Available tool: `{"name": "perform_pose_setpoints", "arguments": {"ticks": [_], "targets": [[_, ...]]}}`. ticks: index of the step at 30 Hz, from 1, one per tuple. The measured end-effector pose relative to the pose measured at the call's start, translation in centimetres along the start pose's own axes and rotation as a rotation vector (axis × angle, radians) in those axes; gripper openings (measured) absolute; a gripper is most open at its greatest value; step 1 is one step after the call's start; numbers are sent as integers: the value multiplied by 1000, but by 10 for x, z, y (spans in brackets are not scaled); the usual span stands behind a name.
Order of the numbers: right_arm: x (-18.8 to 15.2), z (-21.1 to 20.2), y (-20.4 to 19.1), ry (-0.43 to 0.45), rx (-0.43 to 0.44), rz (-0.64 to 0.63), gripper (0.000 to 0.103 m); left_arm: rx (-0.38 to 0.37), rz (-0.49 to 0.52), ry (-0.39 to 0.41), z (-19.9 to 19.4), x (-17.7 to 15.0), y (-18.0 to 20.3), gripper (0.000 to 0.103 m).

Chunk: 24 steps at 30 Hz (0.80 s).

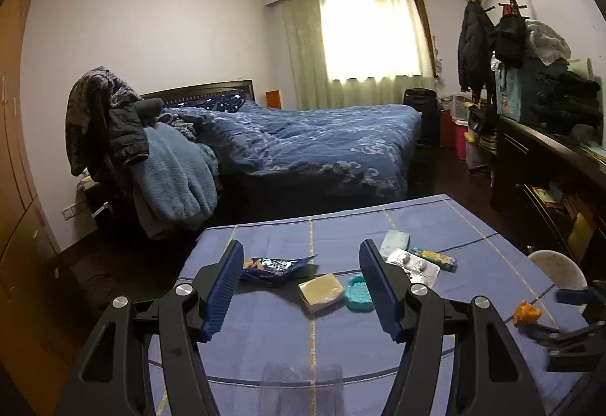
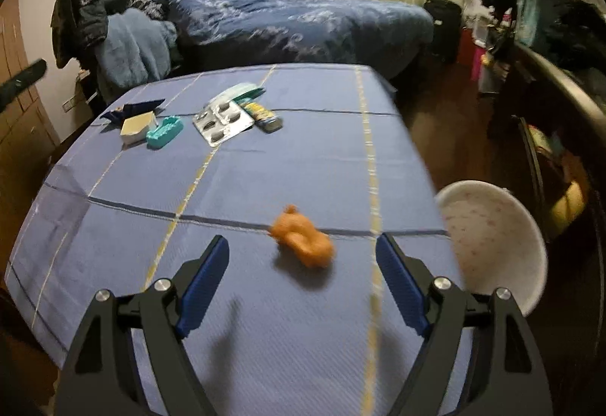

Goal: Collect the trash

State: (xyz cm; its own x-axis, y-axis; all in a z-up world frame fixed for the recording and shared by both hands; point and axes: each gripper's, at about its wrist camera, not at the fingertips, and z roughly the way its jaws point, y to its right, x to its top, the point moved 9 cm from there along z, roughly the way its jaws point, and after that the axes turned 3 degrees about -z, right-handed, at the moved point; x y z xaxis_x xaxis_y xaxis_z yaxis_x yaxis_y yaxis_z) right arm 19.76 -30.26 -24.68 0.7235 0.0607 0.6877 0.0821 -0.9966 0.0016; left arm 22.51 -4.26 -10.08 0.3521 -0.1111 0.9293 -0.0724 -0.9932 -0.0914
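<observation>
Two ribbed-pad grippers gape empty: left gripper [image 1: 301, 257], right gripper [image 2: 303, 257]; crumpled orange wrapper [image 2: 303, 240].

A bed [image 1: 322, 143] with a rumpled blue patterned duvet is seen against the far wall, its dark headboard [image 1: 197, 92] partly hidden. Dark jackets and a pale blue fleece blanket [image 1: 174, 177] are draped over something beside it. The window is covered by pale green curtains [image 1: 363, 41], lit from behind. Dark coats [image 1: 471, 49] are hung on the right wall, near a dark cabinet [image 1: 545, 158] piled with folded clothes. A black suitcase [image 2: 443, 26] is stood at the foot of the bed. Wooden wardrobe doors [image 1: 15, 136] are seen at the left edge.
</observation>
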Motion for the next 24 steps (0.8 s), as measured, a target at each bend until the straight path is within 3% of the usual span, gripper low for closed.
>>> {"name": "perform_pose_setpoints", "arguments": {"ticks": [3,8,11,14,16,23,24], "targets": [[1,21,-9,-62,19,0,44,-15,-15,-13,-3,0,-6,64],[7,28,-17,-50,52,10,41,-51,-112,-105,-2,-15,-40,68],[11,16,-21,-8,64,13,41,-70,-108,-185,3,-40,-44,86],[12,8,-26,5,81,7,41,-78,-93,-254,9,-63,-38,88],[11,5,-28,5,82,1,41,-109,-76,-295,12,-75,-28,100],[6,-1,-35,1,99,-2,41,-124,-13,-347,39,-106,0,100],[7,-2,-36,3,103,-3,41,-117,-15,-354,43,-109,0,92]]}}
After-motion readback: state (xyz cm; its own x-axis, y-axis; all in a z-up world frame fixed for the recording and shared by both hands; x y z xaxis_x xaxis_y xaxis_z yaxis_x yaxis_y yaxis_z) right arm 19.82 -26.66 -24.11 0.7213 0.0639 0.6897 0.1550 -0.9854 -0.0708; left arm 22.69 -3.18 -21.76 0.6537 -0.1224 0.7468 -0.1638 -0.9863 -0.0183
